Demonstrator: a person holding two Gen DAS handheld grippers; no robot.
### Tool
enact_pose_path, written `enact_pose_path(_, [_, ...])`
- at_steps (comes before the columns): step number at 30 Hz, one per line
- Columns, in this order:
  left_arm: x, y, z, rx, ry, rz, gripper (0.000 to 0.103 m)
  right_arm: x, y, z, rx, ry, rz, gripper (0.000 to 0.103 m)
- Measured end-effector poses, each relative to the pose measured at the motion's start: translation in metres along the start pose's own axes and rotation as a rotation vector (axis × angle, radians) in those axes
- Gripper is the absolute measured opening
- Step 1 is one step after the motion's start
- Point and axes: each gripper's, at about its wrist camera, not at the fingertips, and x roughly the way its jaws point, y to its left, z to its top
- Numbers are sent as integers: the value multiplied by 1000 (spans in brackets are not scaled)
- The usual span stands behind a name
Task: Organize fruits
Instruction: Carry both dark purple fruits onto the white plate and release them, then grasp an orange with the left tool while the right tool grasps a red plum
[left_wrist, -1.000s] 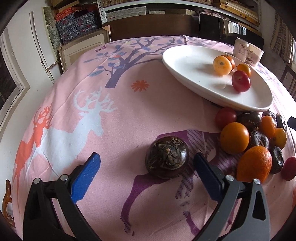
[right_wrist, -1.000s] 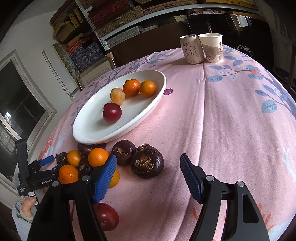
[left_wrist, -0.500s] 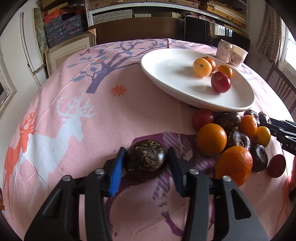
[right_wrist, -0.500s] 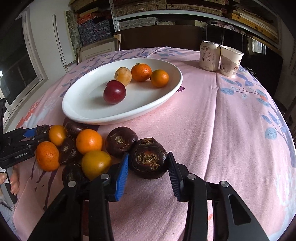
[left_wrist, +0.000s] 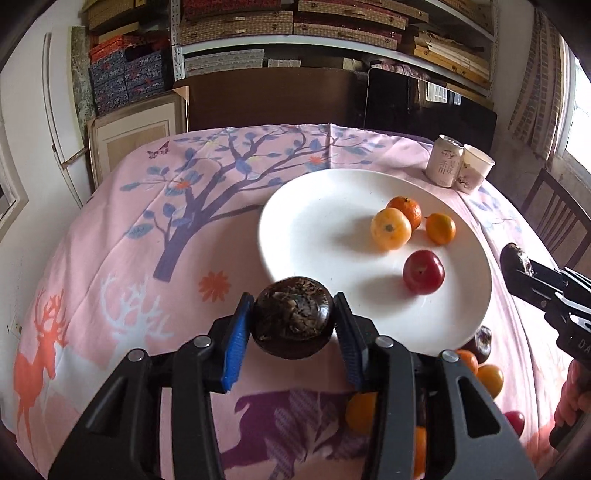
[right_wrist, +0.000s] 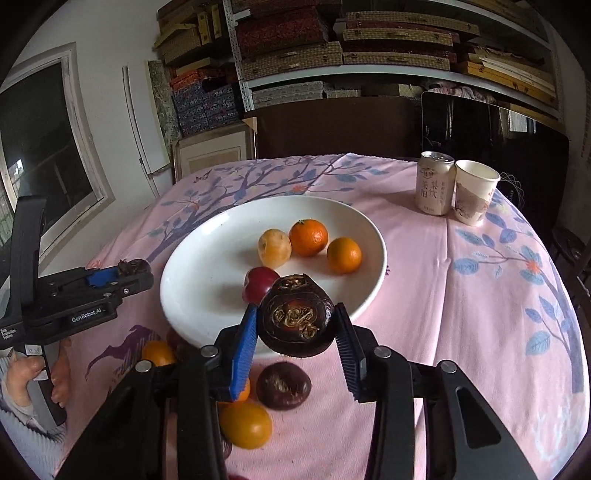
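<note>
Two dark fruits are held aloft, one per gripper. Left of the plate (left_wrist: 280, 206), the left gripper (left_wrist: 291, 332) clamps its fruit (left_wrist: 293, 323) just outside the near-left rim. The right gripper (right_wrist: 295, 328) grips its fruit (right_wrist: 297, 321) over the near rim, so it likely sits nearer to a drop; both lie ahead.

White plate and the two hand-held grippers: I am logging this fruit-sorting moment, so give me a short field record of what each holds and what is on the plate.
left hand-held gripper: shut on a dark brown round fruit, near the plate rim
right hand-held gripper: shut on a second dark brown round fruit, at the plate's near edge
large white oval plate: three orange fruits, one red plum
pink printed tablecloth: loose orange and dark fruits beside the plate
</note>
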Motion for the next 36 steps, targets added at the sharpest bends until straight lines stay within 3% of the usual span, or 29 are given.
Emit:
enact_pose_path(2, [16, -10, 10, 16, 12, -1, 44, 17, -1, 9, 15, 10, 6, 42])
enact_pose_path(4, [28, -17, 14, 28, 10, 8, 58, 30, -8, 12, 53, 16, 18, 43])
enact_pose_path(6, [33, -22, 14, 39, 6, 3, 68, 37, -15, 8, 79, 35, 39, 51])
enact_pose_path(11, [24, -27, 5, 103, -12, 10, 71, 30, -22, 4, 113, 17, 52, 51])
enact_pose_path(13, [16, -24, 1, 96, -28, 10, 77, 27, -21, 1, 108, 11, 46, 52])
enact_pose_path(25, [-13, 9, -38, -44, -22, 0, 83, -8, -15, -32, 97, -21, 30, 59])
enact_pose_path(36, [-32, -2, -69, -18, -20, -15, 89, -42, -2, -74, 87, -8, 86, 65])
